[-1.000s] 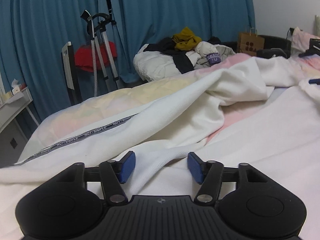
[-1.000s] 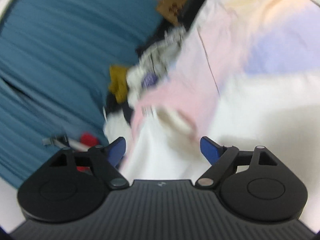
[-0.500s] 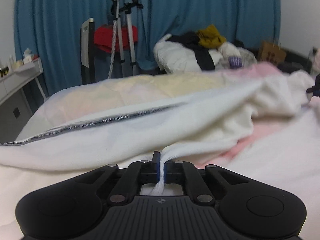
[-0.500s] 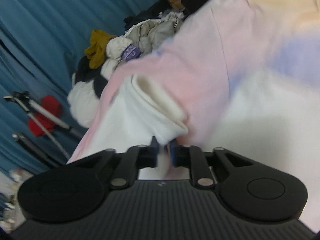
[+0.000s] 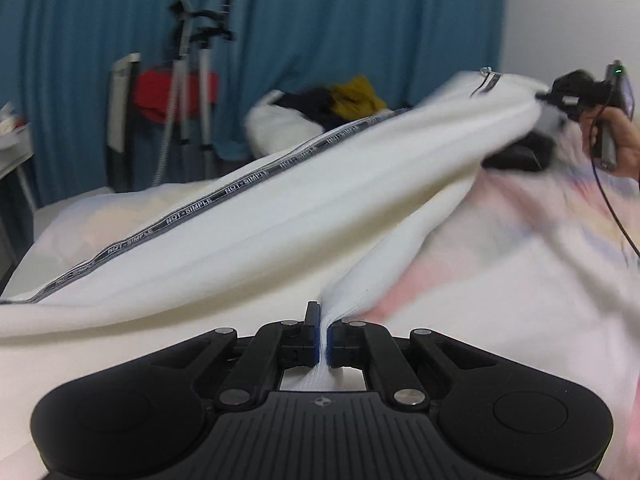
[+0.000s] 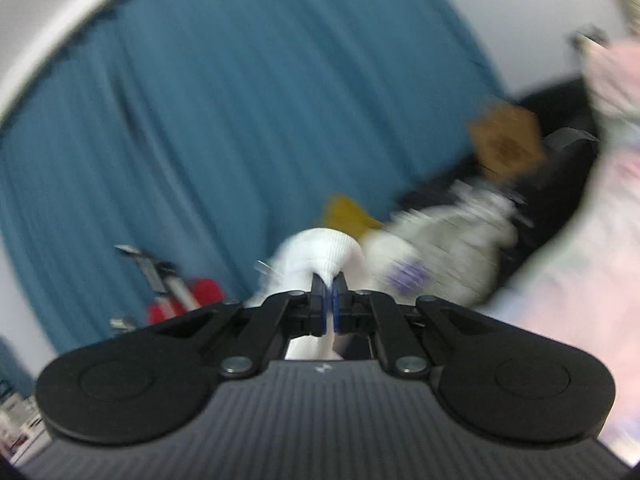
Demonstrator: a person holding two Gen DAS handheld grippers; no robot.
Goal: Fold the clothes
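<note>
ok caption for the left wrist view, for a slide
Left tongs shut on white garment, right tongs lifting its far end above the bed.

The white garment (image 5: 304, 216) was soft matt knit cloth, finely ribbed where it was pinched, with a woven grey tape (image 5: 208, 200) printed in letters. The left gripper (image 5: 323, 338) was matt black plastic with shiny metal rivets. The blue curtain (image 5: 320, 40) looked like plain matt fabric, though blurred.

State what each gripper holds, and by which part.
Both hold the white garment: left gripper pinches a bunched edge, right gripper a ribbed cuff-like end.
</note>
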